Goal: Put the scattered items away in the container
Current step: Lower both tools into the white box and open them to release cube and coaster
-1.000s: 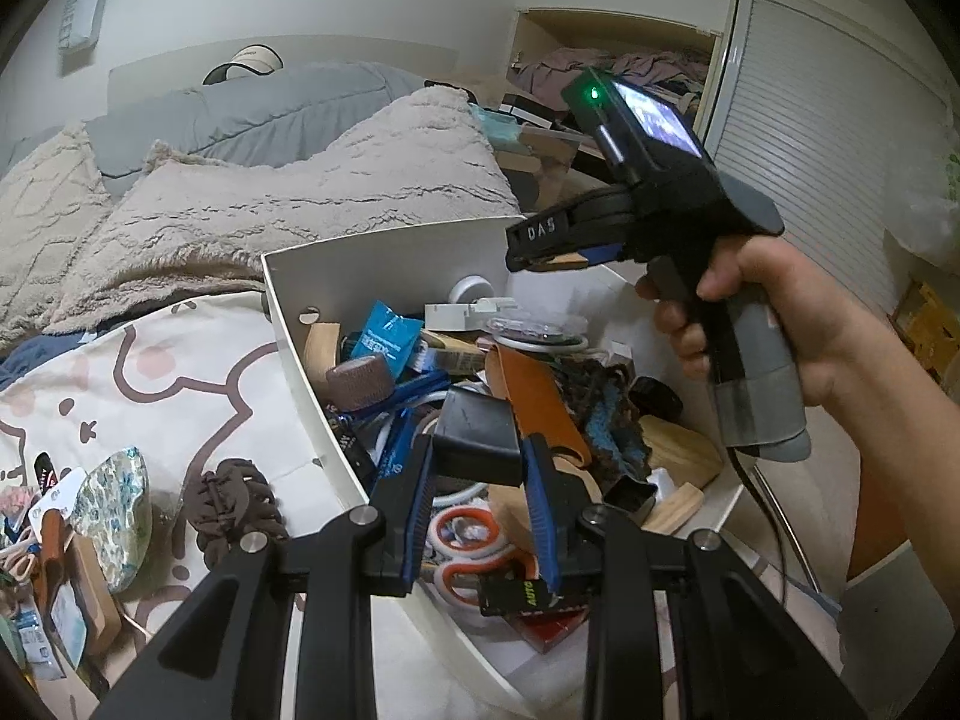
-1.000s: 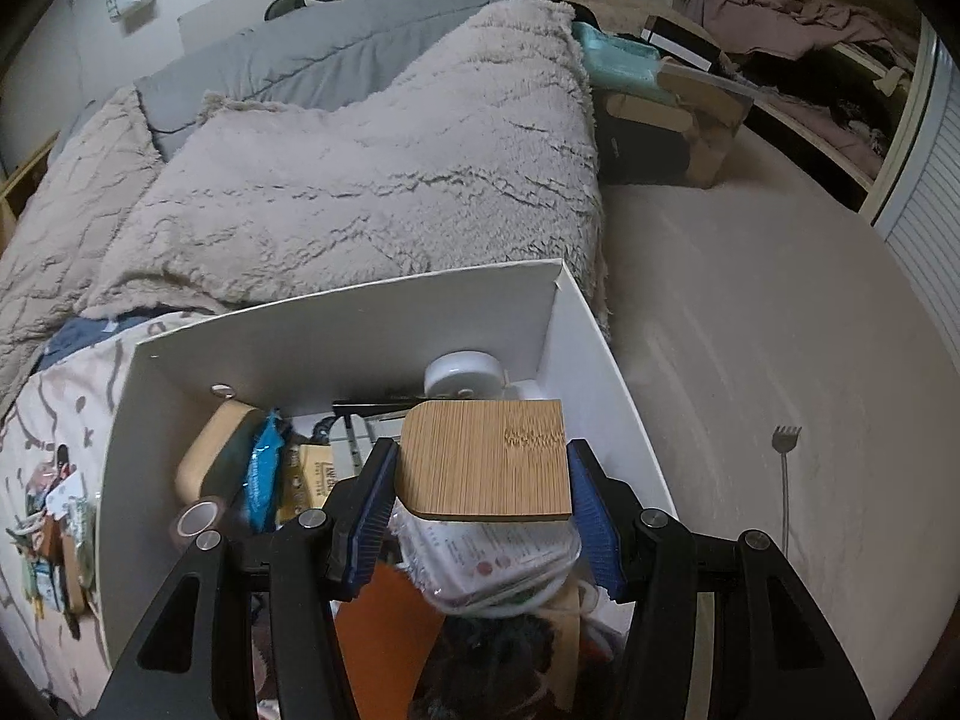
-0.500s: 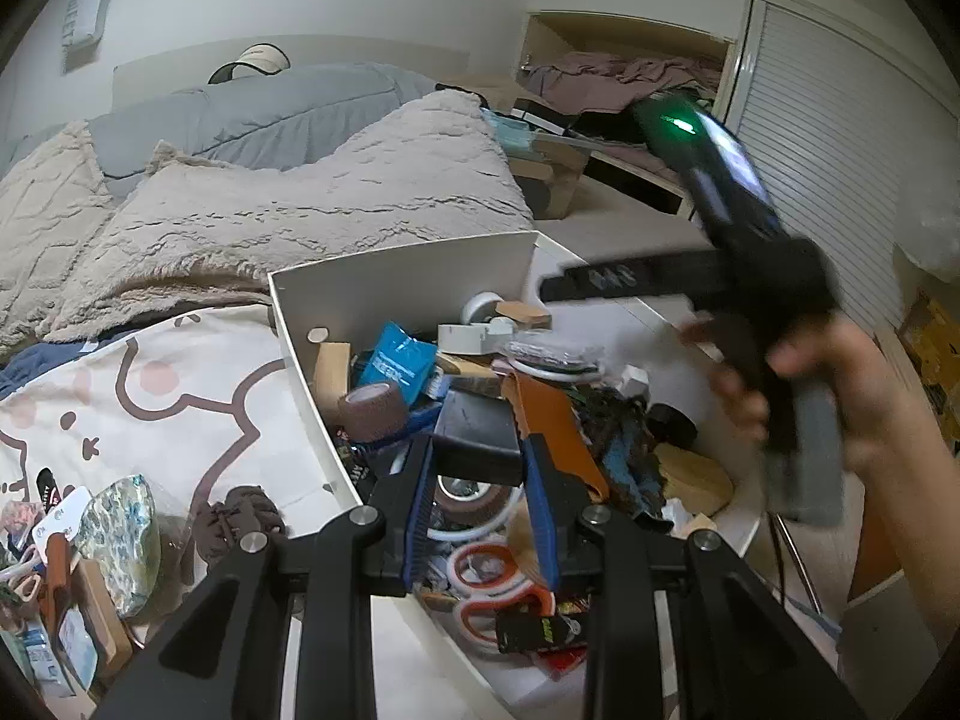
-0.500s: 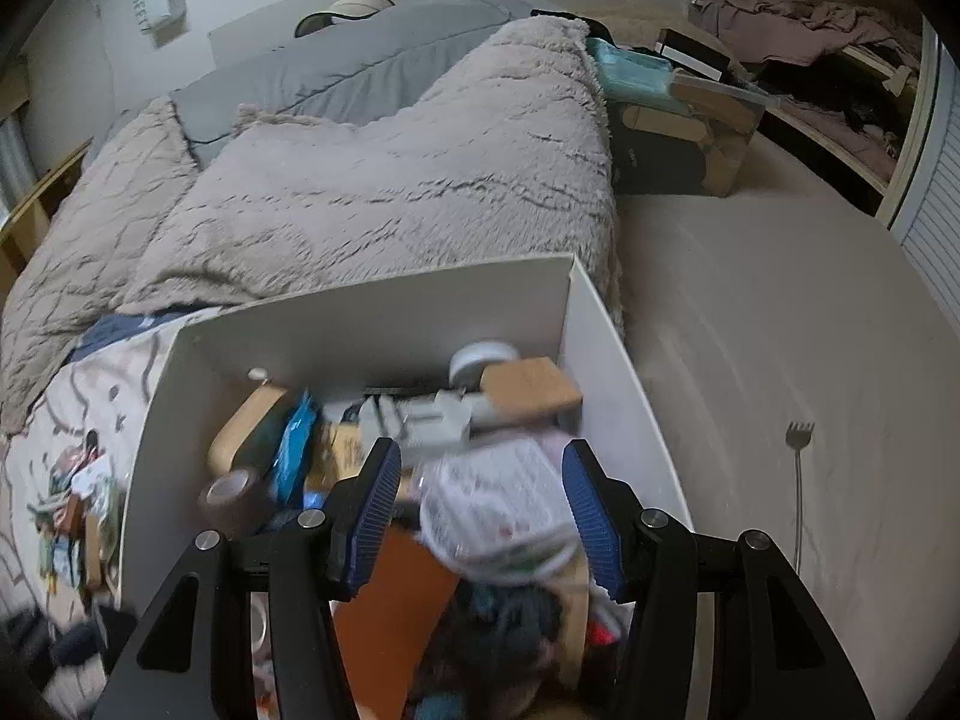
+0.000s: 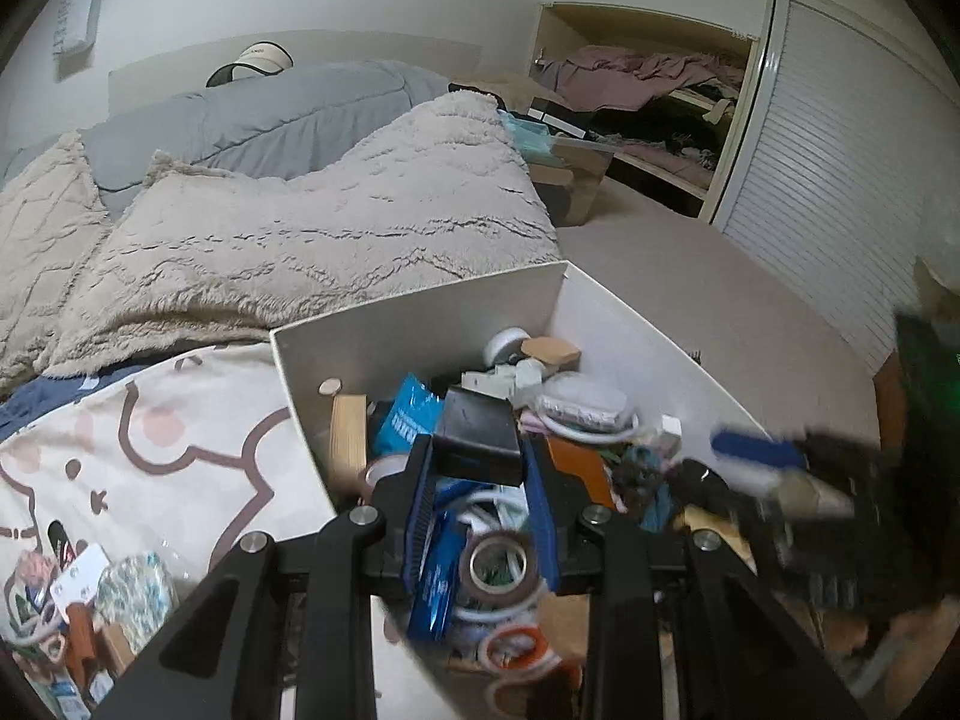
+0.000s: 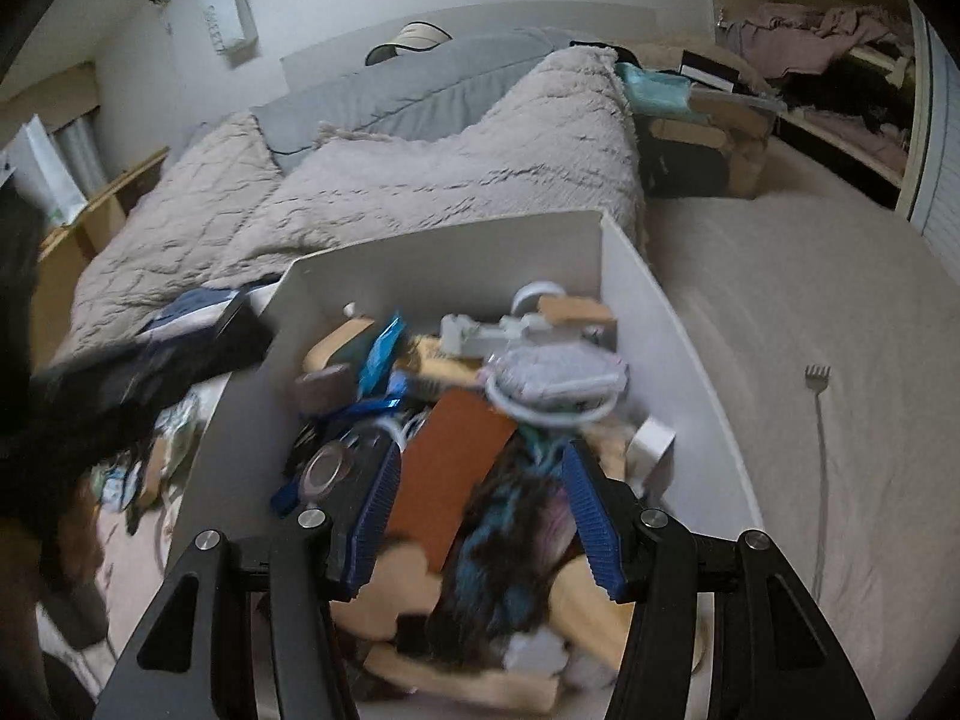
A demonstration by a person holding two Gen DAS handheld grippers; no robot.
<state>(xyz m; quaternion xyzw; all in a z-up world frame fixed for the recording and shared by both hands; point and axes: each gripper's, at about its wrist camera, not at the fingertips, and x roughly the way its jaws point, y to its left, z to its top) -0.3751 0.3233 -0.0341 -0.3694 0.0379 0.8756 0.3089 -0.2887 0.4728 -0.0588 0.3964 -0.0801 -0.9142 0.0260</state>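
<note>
A white container (image 5: 420, 312) stands on the bed, heaped with tape rolls, scissors, packets and a brown sheet. Over its near-left part, my left gripper (image 5: 477, 465) is shut on a small black box (image 5: 477, 432). My right gripper (image 6: 480, 480) is open above the container (image 6: 444, 252), with nothing between its blue pads. A bamboo block (image 6: 576, 307) lies in the far right corner, also seen in the left wrist view (image 5: 551, 351). The right gripper shows blurred at the right edge (image 5: 780, 468). Several scattered items (image 5: 90, 600) lie on the patterned sheet at the left.
A fluffy beige blanket (image 5: 336, 228) and grey duvet (image 5: 252, 114) lie behind the container. A metal back scratcher (image 6: 819, 420) rests on the beige surface at the right. A cardboard box (image 6: 708, 150) and a shelf of clothes (image 5: 648, 78) stand beyond.
The right gripper let go of the bamboo block, now lying in the container's far corner, and drew back. The left gripper moved right over the container with the black box.
</note>
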